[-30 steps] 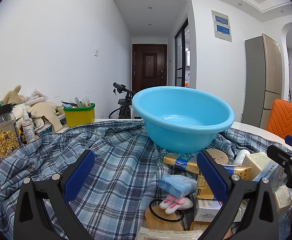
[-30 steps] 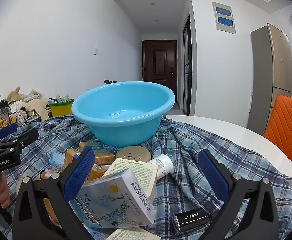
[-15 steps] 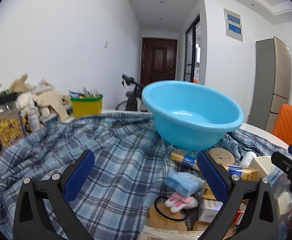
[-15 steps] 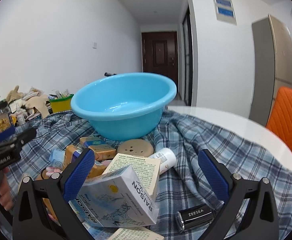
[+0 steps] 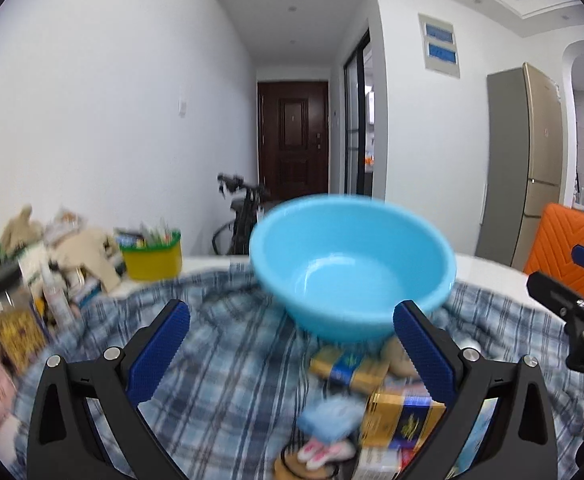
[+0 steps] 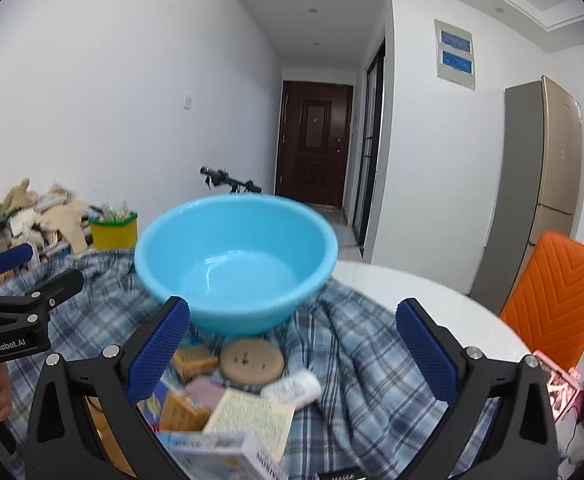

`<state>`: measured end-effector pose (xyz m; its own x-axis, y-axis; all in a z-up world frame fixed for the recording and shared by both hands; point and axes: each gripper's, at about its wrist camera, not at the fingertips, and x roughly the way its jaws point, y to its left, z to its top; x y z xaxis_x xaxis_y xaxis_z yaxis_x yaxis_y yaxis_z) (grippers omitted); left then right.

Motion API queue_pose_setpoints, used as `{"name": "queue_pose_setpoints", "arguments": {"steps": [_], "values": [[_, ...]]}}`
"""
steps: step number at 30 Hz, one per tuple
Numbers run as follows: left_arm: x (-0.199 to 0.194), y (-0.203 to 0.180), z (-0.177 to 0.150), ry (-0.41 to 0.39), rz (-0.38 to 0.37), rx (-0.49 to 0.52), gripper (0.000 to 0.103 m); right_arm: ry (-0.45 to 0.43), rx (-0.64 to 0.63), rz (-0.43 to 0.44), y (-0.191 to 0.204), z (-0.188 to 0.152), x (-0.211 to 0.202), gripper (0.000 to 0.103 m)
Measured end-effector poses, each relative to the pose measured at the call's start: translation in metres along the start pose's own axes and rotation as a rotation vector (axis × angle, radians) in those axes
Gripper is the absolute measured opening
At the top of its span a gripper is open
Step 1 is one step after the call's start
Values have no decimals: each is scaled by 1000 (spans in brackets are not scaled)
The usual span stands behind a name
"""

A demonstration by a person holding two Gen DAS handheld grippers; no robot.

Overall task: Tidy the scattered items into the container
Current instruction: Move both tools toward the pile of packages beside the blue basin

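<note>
An empty light-blue basin (image 5: 352, 264) (image 6: 236, 260) stands on a blue plaid cloth (image 5: 228, 364) (image 6: 356, 360). In front of it lies a pile of items: yellow-and-blue boxes (image 5: 348, 366), a light-blue packet (image 5: 326, 424), pink-and-white slippers (image 5: 324, 450), a round tan lid (image 6: 251, 361), a white tube (image 6: 292, 387), a printed box (image 6: 252, 420). My left gripper (image 5: 288, 348) is open and empty, above the cloth, left of the pile. My right gripper (image 6: 292, 348) is open and empty above the pile.
A yellow tub with a green rim (image 5: 153, 258), plush toys (image 5: 88, 244), a spray bottle (image 5: 54, 294) and a jar (image 5: 8, 328) crowd the left side. An orange chair (image 6: 552, 300) stands at the right by the white tabletop (image 6: 432, 300). A fridge (image 6: 544, 184) stands behind.
Both grippers have risen and tilted, so the basin sits lower in both views and its inside shows. Both stay open and empty. The items have not moved.
</note>
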<state>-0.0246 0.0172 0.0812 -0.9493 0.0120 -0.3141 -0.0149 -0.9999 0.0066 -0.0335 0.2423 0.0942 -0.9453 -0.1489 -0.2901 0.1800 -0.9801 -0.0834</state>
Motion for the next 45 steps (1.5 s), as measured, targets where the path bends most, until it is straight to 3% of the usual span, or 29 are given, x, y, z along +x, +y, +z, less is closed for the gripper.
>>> {"name": "queue_pose_setpoints", "arguments": {"steps": [7,13,18,22,27,33,37,40,45], "values": [[-16,-7,64,-111,5,32,103,-94,-24,-25,-3,54,-11,103],[-33,-8,99,-190,10,37,103,-164,-31,-37,-2,88,-21,103],[-39,-7,115,-205,2,36,103,-162,-11,-16,-2,101,-25,103],[-39,-10,117,-168,-1,48,103,-121,31,-24,-7,99,-26,103],[-30,-11,114,-24,-45,20,103,-112,22,-39,-12,100,-26,103],[-20,-9,114,35,-63,1,103,-49,14,-23,-16,100,-21,103],[-10,-12,112,77,-50,33,103,62,-15,-39,-13,95,-9,103],[-5,-18,109,132,-54,67,103,155,0,3,-14,89,1,103],[4,-20,99,199,-53,88,103,227,40,21,-23,83,12,103]]}}
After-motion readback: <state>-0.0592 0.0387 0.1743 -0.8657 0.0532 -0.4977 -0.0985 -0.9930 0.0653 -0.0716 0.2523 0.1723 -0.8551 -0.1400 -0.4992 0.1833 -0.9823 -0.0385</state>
